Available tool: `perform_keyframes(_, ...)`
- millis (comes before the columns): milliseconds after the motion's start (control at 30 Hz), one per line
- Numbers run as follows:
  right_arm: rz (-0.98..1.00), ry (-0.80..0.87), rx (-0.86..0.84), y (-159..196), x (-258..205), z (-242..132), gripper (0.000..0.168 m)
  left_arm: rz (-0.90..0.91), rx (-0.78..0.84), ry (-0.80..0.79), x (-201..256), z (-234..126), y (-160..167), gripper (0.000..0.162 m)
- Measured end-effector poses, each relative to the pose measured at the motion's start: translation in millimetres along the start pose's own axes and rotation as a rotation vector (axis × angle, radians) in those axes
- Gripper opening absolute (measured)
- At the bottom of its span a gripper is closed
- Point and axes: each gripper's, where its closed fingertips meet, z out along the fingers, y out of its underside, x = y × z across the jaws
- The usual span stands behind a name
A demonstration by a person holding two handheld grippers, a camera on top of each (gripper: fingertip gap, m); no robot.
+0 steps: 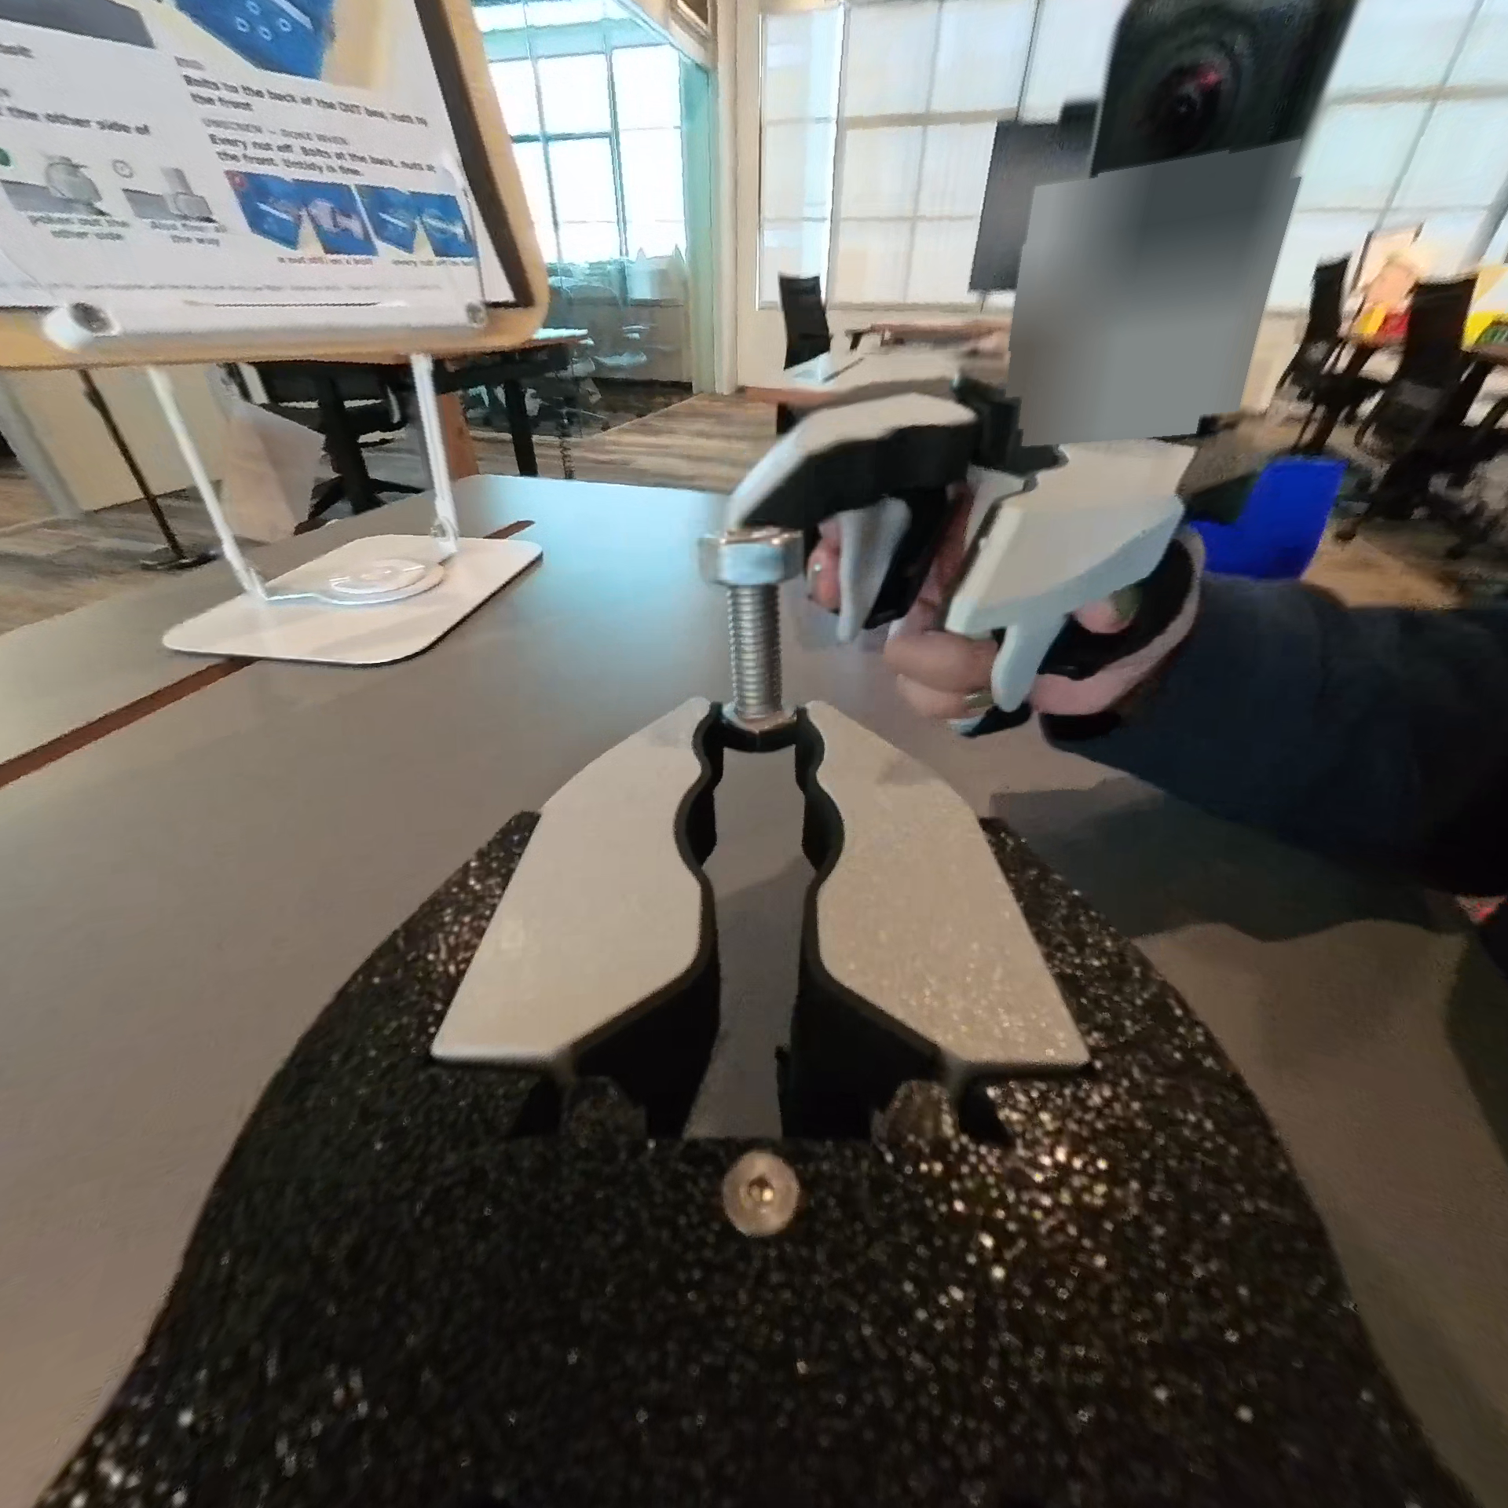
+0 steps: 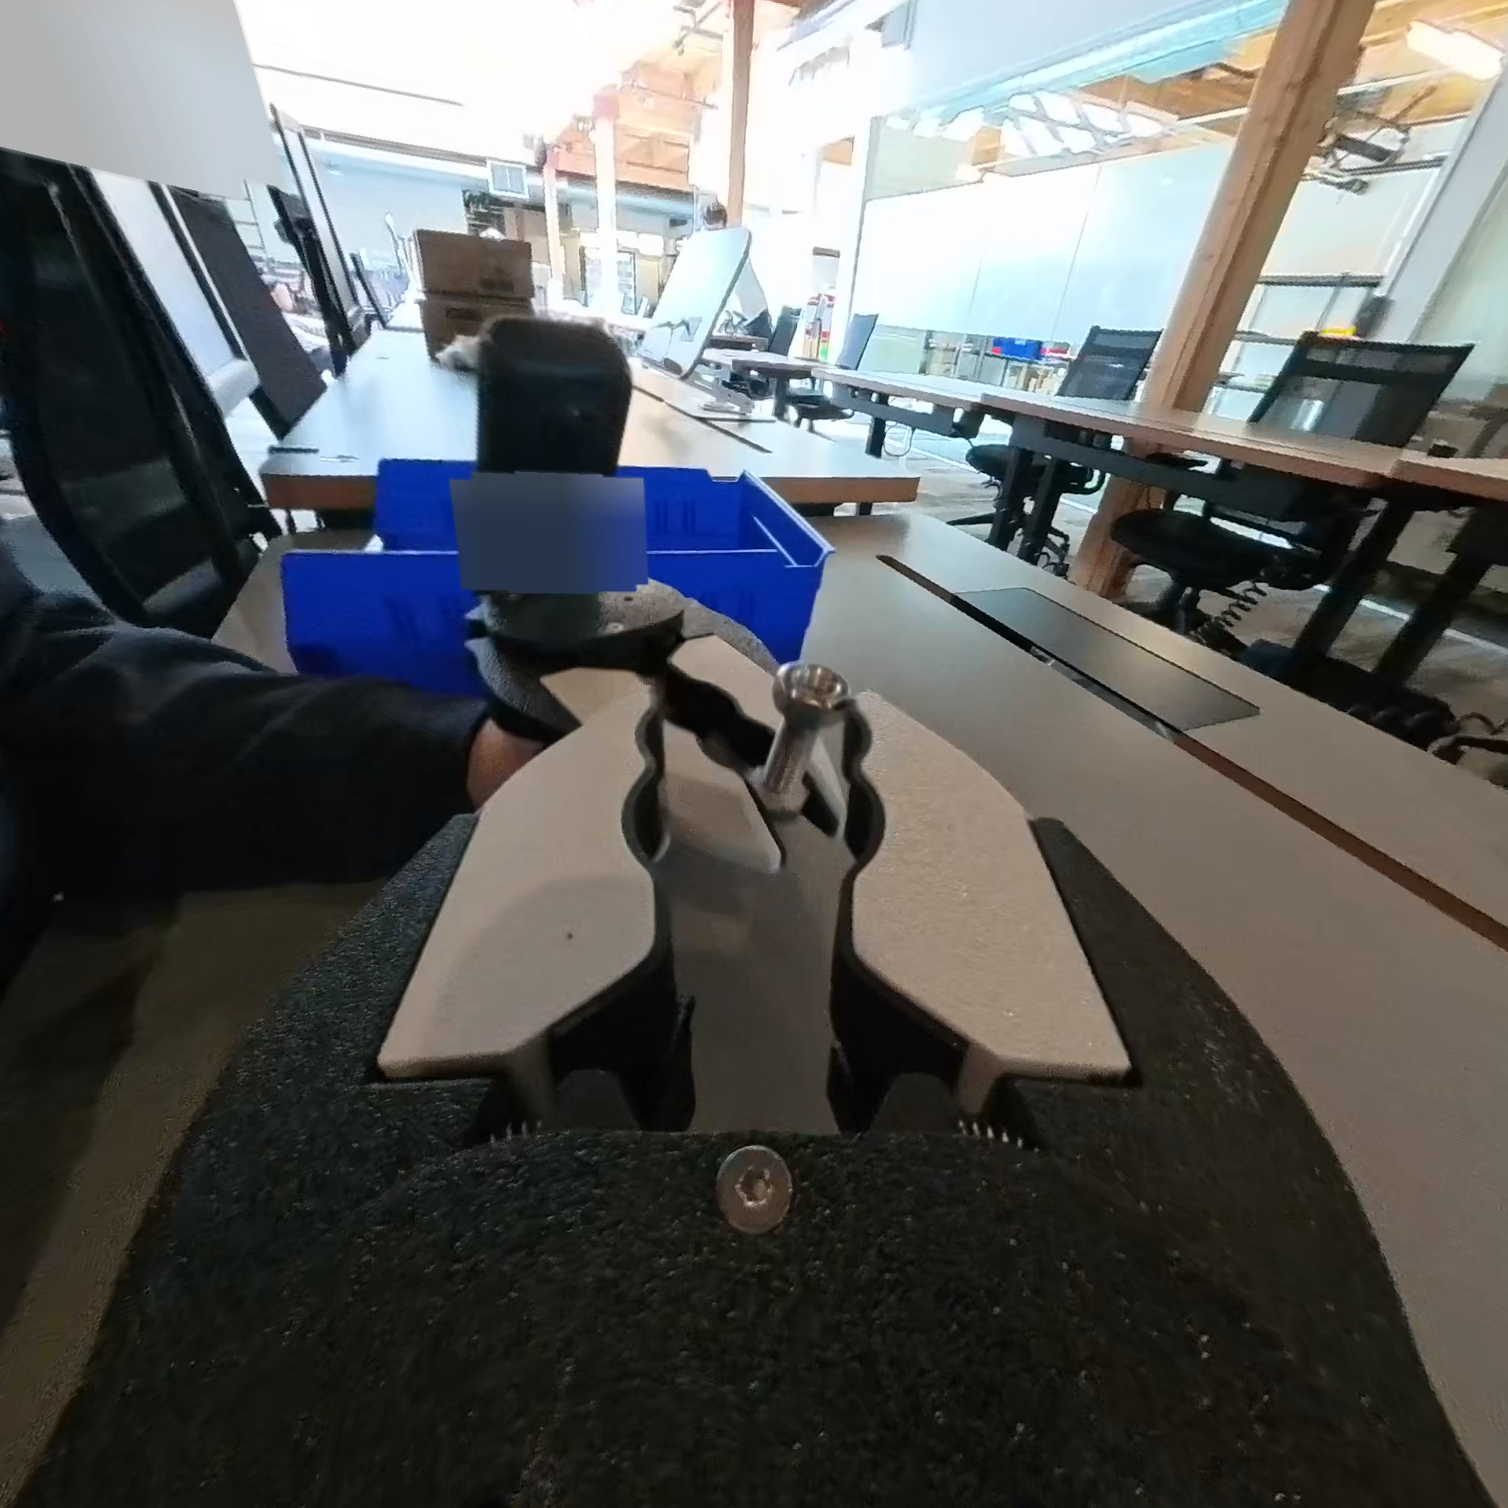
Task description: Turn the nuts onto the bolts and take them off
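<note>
A silver bolt (image 1: 755, 645) stands upright above the grey table (image 1: 245, 816). My left gripper (image 1: 759, 718) is shut on the hex nut (image 1: 759, 729) at the bolt's lower end. The bolt's head (image 1: 751, 555) is at the top. One finger (image 1: 857, 441) of the right gripper lies over the head. In the right wrist view my right gripper (image 2: 755, 710) is open. The round bolt head (image 2: 808, 685) sits between its tips, close to the right finger (image 2: 938, 857). The left gripper's finger (image 2: 718, 816) shows below the head, at the shaft's lower end.
A blue divided bin (image 2: 367, 604) stands on the table behind the left gripper. An instruction sheet on a wood-framed stand (image 1: 245, 163) with a white base (image 1: 351, 604) is at the far left. A dark-sleeved hand (image 1: 1306, 718) holds the right gripper. Office desks and chairs lie beyond. The tips of one gripper are about 4 cm away from the tips of the other.
</note>
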Motion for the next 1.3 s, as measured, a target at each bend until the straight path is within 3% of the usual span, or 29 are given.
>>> perform_keyframes(233,0.016,-0.101,0.030,-3,-14,1,0.054,0.010,-0.042,0.207,39,13,7,0.016)
perform_keyframes(367,0.011,-0.192,0.022,-4,-19,-15,0.027,-0.015,-0.022,0.170,24,5,5,0.017)
perform_keyframes(600,0.081,-0.201,0.048,-2,-17,-9,0.051,0.005,-0.043,0.284,47,10,8,0.016)
perform_keyframes(800,0.084,-0.269,0.014,2,-17,-27,0.031,-0.053,0.024,0.241,28,-1,-1,0.016)
perform_keyframes(1000,0.099,-0.251,0.010,6,-24,-6,0.057,-0.033,-0.029,0.321,48,9,9,0.016)
perform_keyframes(1133,0.061,-0.264,-0.050,16,-23,-16,0.044,-0.052,-0.015,0.285,35,2,8,0.016)
perform_keyframes(1167,0.064,-0.276,-0.048,16,-20,-23,0.029,-0.064,0.000,0.263,29,-1,5,0.016)
perform_keyframes(1200,0.087,-0.268,-0.017,13,-15,-28,0.026,-0.065,0.003,0.250,24,-4,5,0.016)
perform_keyframes(1300,0.125,-0.227,0.033,8,-9,-22,0.041,-0.055,-0.039,0.276,30,0,13,0.016)
